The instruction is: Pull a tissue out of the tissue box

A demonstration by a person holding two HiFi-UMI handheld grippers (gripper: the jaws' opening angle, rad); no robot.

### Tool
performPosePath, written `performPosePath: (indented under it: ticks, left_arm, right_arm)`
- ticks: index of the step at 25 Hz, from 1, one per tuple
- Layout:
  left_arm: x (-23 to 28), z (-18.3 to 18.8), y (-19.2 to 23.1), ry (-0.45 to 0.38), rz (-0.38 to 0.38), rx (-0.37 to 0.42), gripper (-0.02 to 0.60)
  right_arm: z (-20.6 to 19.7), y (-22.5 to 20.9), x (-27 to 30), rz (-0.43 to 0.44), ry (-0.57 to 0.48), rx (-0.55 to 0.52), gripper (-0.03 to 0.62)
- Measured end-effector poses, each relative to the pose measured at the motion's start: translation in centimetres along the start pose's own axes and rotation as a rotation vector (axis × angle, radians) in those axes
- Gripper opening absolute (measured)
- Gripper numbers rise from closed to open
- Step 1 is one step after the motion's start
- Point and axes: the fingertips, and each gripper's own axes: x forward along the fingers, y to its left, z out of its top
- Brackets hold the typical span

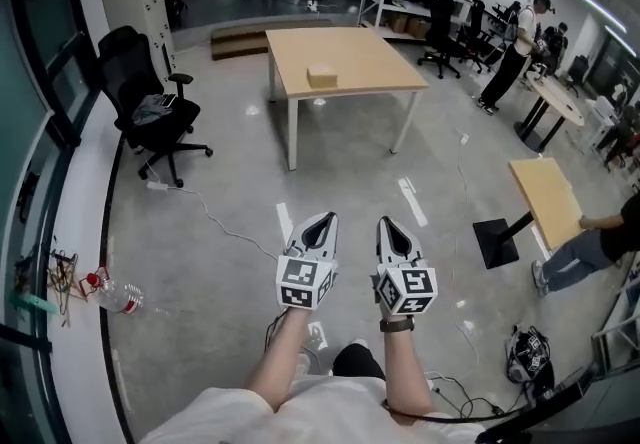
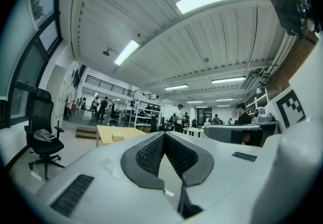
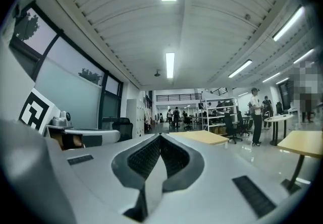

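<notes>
Approach looks to be the step in hand: the tissue box (image 1: 322, 76) sits on the wooden counter (image 1: 375, 60), well ahead of you across the floor. Your left tool (image 1: 324, 222) and right tool (image 1: 389, 225) are held level, jaws together on nothing. Next you need to reach the counter and part one tool's jaws over the box; the head view shows the whole gap, the left gripper view catches the box small beyond its tips, and the right gripper view shows only the counter.
</notes>
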Motion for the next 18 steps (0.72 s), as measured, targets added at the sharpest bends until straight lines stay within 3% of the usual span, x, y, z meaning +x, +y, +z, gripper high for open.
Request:
performPosePath:
  ticks: [3, 8, 11, 14, 18]
  left_arm:
    - [2.4, 0.3, 2.2, -0.056, 0.110, 0.023, 0.000]
    - [10.5, 0.7, 5.5, -0.082, 0.210, 0.022, 0.000]
    - [15.4, 3.1, 5.8, -0.219, 0.296, -0.023, 0.000]
    - [21.3, 5.0, 3.4, -0.296, 0.262, -0.022, 0.000]
    - [27.7, 4.4, 0.8, -0.266, 0.231, 0.025, 0.000]
  right_arm:
    - [-1.5, -0.4, 3.8, 0.086, 0.030, -0.019, 0.000]
    - [-2.0, -3.3, 10.6, 0.212, 0.045, -0.037, 0.000]
    - [-1.1, -8.1, 14.0, 0.236, 0.050, -0.037, 0.000]
    - [0.8, -14.4, 16.6, 0.197, 0.007, -0.015, 0.000]
    - [1.9, -21.7, 19.5, 0.164, -0.017, 0.010, 0.000]
